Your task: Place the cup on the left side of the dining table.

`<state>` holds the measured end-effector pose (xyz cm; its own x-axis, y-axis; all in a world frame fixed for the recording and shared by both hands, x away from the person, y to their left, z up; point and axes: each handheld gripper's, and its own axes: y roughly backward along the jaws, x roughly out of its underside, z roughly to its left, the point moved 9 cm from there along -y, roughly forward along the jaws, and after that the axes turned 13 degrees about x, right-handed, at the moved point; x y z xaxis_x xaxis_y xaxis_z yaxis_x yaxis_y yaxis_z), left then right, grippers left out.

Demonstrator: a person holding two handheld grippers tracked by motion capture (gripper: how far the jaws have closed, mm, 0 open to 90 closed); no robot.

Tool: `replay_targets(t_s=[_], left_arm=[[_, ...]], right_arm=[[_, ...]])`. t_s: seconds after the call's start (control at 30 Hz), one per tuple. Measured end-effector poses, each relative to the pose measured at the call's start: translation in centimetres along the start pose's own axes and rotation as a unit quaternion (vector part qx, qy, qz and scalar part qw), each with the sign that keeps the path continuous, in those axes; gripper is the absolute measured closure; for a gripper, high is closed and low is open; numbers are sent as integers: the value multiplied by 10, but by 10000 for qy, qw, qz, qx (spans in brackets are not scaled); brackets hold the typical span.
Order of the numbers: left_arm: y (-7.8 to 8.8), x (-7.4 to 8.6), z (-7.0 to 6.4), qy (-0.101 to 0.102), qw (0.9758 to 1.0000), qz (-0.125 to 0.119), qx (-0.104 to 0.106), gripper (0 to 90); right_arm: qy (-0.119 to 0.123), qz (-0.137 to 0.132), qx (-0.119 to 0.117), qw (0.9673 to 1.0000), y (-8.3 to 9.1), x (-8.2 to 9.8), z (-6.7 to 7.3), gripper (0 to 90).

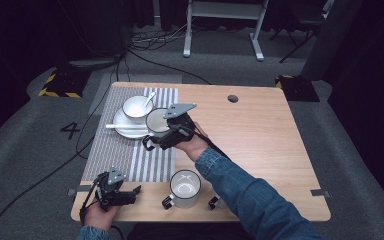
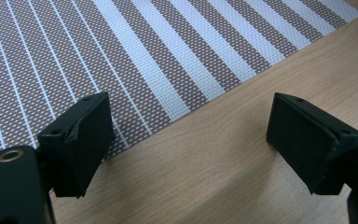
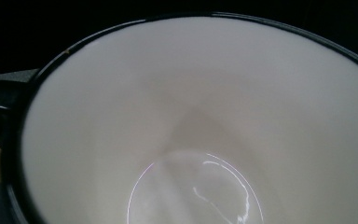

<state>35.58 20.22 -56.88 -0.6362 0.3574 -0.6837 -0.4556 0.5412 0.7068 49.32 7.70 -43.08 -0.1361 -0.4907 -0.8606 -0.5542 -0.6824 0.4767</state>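
Right gripper [image 1: 156, 138] clamps a white enamel mug with a dark rim [image 1: 156, 120], carrying it over the striped woven placemat [image 1: 125, 155] beside the white plate [image 1: 125, 131], perhaps to set it there, while left gripper [image 1: 122, 192] rests released at the near edge.

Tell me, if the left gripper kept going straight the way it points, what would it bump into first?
Probably the mug. In the high view the left gripper points sideways along the near table edge toward it, jaws open and empty. Its own view shows bare table ahead, so depth is unsure.
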Motion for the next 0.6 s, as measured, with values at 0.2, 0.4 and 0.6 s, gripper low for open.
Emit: replay_targets(t_s=[0.2,0.4,0.6], left_arm=[[0,0,0,-1,10000,9,0,151],[0,0,0,10,10000,-8,5,151],[0,0,0,20,10000,-10,8,151]], right_arm=[[159,-52,-229,9996,-22,-4,15,28],[189,-52,-508,9985,-40,-4,24,28],[379,296,-669,9966,-63,12,34,27]])
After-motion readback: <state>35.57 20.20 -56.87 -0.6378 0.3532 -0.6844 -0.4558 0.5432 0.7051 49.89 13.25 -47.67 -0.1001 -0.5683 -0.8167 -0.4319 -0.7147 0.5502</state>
